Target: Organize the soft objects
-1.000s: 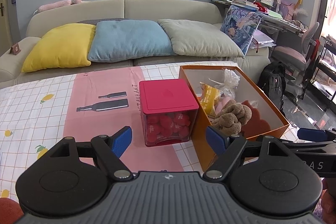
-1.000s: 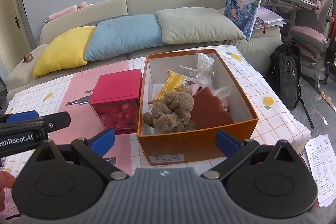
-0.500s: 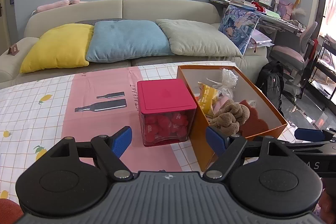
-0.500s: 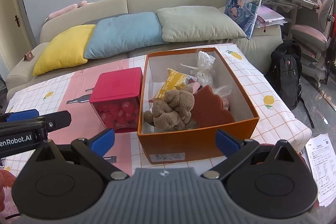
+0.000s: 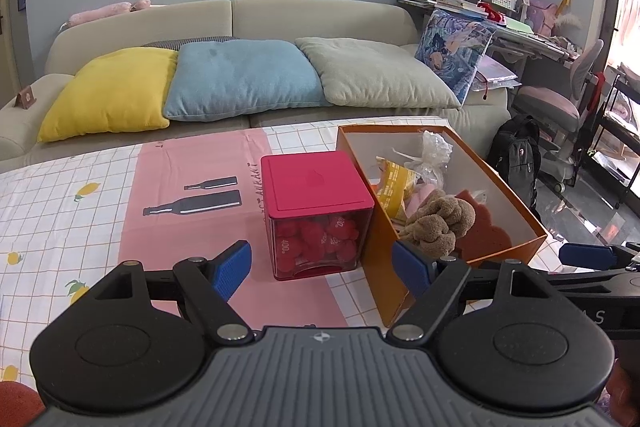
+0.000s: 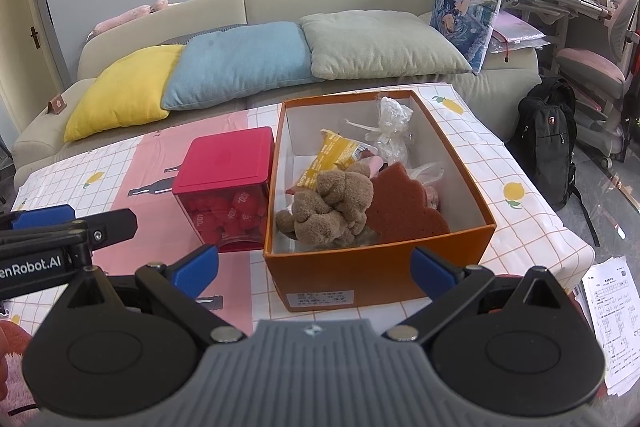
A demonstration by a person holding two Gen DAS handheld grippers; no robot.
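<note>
An orange box (image 6: 380, 269) stands on the table and holds a brown plush toy (image 6: 332, 205), a reddish-brown sponge (image 6: 404, 203), a yellow packet (image 6: 334, 155) and a clear plastic bag (image 6: 390, 129). The box (image 5: 384, 267) and plush toy (image 5: 438, 223) also show in the left wrist view. My right gripper (image 6: 316, 267) is open and empty, just in front of the box's near wall. My left gripper (image 5: 322, 267) is open and empty, in front of a clear box with a red lid (image 5: 314, 187) that stands left of the orange box.
The table has a checked cloth with a pink panel (image 5: 188, 195). A sofa with yellow, blue and grey cushions (image 5: 244, 79) stands behind it. A black backpack (image 6: 546, 143), a desk and a chair are at the right. Papers (image 6: 612, 311) lie on the floor.
Both grippers have pulled back slightly from the table; the boxes look a little further away. Both stay open and empty.
</note>
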